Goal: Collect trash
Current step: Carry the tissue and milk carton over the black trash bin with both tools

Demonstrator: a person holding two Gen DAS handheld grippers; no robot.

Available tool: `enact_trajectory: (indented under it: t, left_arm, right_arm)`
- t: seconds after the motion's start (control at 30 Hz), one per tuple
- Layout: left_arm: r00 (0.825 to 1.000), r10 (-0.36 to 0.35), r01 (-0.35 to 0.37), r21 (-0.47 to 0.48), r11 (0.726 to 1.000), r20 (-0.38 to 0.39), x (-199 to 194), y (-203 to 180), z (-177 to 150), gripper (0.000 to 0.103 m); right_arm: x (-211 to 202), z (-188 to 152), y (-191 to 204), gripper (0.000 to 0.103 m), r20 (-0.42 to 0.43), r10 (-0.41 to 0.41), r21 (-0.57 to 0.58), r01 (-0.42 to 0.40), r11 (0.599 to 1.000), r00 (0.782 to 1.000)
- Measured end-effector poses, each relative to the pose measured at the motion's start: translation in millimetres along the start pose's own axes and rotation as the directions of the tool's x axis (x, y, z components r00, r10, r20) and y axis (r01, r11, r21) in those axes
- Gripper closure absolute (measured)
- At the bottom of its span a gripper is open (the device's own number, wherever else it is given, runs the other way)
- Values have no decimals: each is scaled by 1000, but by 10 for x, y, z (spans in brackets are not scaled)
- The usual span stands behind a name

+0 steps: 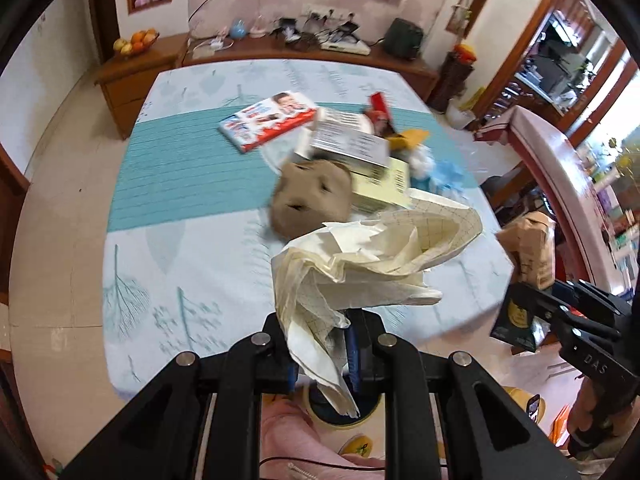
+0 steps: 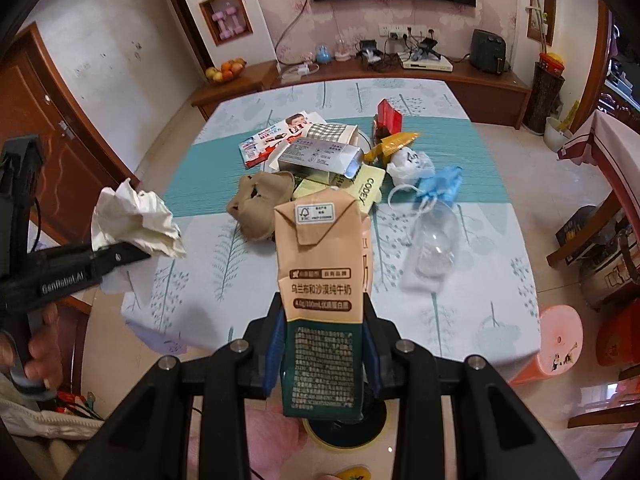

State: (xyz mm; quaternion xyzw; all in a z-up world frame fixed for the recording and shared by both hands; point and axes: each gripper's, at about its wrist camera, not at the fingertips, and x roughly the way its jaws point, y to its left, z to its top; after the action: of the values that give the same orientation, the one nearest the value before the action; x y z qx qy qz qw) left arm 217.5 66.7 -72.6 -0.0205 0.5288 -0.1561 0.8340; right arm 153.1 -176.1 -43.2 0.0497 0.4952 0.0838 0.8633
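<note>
Below both grippers runs the near edge of the table, with bare floor on its left. Left gripper pinches crumpled paper. Right gripper clamps an upright beige-and-green milk carton. Farther lies the trash pile.

Two grippers are seen, a left gripper and a right gripper. One crumpled paper, one milk carton, one clear plastic bottle, one chocolate box and one blue glove are counted above or on one table.
</note>
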Motion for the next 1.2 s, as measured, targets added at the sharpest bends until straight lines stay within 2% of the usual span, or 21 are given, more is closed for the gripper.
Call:
enact_trajectory:
  t: [0.13,0.33,0.5,0.63,0.83,1.1,1.2]
  left_arm:
    - [999,-1,0,15,1000,33,-163,-360,-429,87]
    - [999,-2,-1,70,998,33,-225,-892,-1055,87]
    - [998,-9,12,68,998,-56,-80,-1237,-1480,87]
    - [994,15,-2,115,993,-108,51,-1409,-1706,87]
    - [981,59,-26,176,984,-187,444,-1548,-1972,87]
    - [954,109,-44,226,973,-279,1267,-1607,-2331,87]
    - [948,106,-38,224,974,-301,1565,-1586,-2402,87]
  right_arm:
    - [-218,-392,-112,69,25,29,13,-29,999,999]
    - [-460,-1060,-244,69,24,76,26,-76,997,997]
    - [-442,-1528,-398,69,-13,112,91,-110,990,994]
    - [-377,-1804,-552,69,-31,129,153,-123,981,991]
    - [-49,-2242,-774,69,-78,156,258,-131,957,985]
    - [630,-2746,-1002,69,-143,187,373,-122,920,972]
    - [882,-2880,-1079,69,-153,195,411,-117,904,969]
